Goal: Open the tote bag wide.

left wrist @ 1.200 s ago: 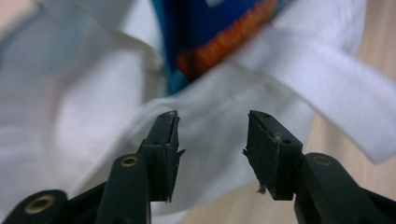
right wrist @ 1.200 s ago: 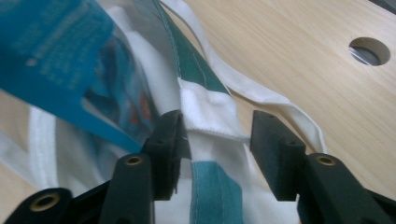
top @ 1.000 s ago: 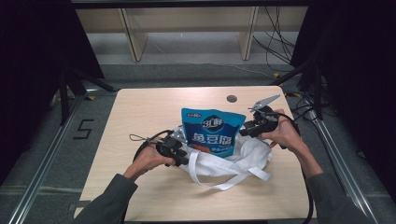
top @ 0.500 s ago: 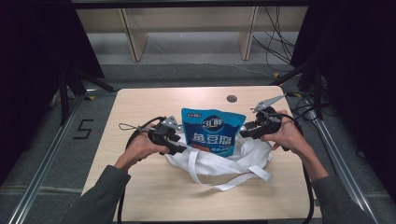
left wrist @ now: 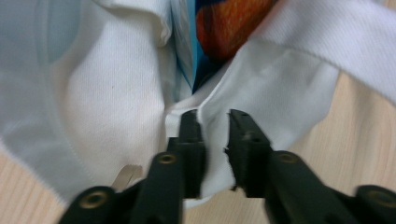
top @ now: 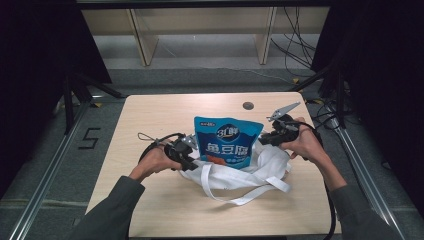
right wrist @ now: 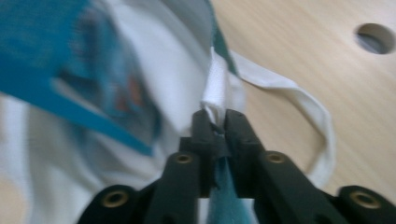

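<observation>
A blue snack pouch stands upright inside a crumpled white cloth bag in the middle of the table. My left gripper is at the bag's left edge. In the left gripper view its jaws have just been closing and pinch a fold of the white bag at the left gripper, with the pouch just behind. My right gripper is at the bag's right edge. There the right gripper has also closed, shut on a thin ridge of the bag's rim beside the pouch.
The light wooden table has a round hole behind the pouch, also seen as the hole. The bag's long white straps trail toward the front edge. Black cables run from both grippers. Dark floor and shelving surround the table.
The left hand swung out to the left, then came back in against the bag's left edge. The right hand stayed at the bag's right edge.
</observation>
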{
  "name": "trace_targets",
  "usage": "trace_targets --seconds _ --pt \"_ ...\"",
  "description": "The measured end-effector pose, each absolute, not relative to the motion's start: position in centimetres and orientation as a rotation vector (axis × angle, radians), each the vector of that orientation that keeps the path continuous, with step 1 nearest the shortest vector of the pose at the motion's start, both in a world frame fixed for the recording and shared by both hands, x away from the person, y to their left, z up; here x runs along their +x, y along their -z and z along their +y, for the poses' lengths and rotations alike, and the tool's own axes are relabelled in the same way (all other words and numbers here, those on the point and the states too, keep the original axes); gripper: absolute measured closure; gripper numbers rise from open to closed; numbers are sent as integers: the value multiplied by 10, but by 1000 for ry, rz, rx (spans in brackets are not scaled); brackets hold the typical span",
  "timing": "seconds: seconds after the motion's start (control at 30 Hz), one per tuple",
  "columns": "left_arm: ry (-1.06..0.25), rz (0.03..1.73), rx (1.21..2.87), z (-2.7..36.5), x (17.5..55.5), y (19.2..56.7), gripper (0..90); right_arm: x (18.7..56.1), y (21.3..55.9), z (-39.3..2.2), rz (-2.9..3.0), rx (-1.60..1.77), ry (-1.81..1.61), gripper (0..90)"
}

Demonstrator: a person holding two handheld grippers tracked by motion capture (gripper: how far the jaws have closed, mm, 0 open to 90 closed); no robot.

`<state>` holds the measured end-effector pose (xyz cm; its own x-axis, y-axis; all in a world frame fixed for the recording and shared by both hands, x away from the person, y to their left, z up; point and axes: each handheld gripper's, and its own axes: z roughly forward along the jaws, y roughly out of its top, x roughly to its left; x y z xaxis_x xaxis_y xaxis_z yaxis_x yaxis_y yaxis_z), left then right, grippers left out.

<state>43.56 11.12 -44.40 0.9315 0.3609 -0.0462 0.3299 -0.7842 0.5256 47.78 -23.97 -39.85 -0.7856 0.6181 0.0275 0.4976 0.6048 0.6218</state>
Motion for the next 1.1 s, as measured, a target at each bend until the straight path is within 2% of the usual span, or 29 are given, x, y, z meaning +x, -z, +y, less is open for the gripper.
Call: trace_targets --seconds 0.03,0.13,0.23,0.4,0.6,0.63,0.73,0.83,0.97,1.1 --pt "-110 414 2621 115 438 443 831 482 398 -241 2638 923 -900 861" --pt "-112 385 2621 117 428 447 850 497 402 -248 2565 995 -838 865" --pt "-118 370 2632 120 420 447 858 514 415 -256 2538 1045 -818 866" --pt "-51 379 2643 121 413 468 866 531 454 -257 2522 1133 -815 867" --pt "-16 395 2662 120 414 469 863 531 478 -255 2578 1175 -767 883" --pt "-13 416 2654 121 415 465 854 530 476 -255 2563 1176 -761 882" --pt "6 470 2558 125 418 449 739 525 457 -257 2509 1195 -786 841" --pt "-18 471 2475 128 417 425 608 514 426 -261 2461 1145 -892 721" --pt "-48 496 2439 135 415 398 549 484 394 -261 2488 1037 -1036 672" --pt "-147 593 2430 143 428 385 524 453 384 -259 2578 933 -1066 623"
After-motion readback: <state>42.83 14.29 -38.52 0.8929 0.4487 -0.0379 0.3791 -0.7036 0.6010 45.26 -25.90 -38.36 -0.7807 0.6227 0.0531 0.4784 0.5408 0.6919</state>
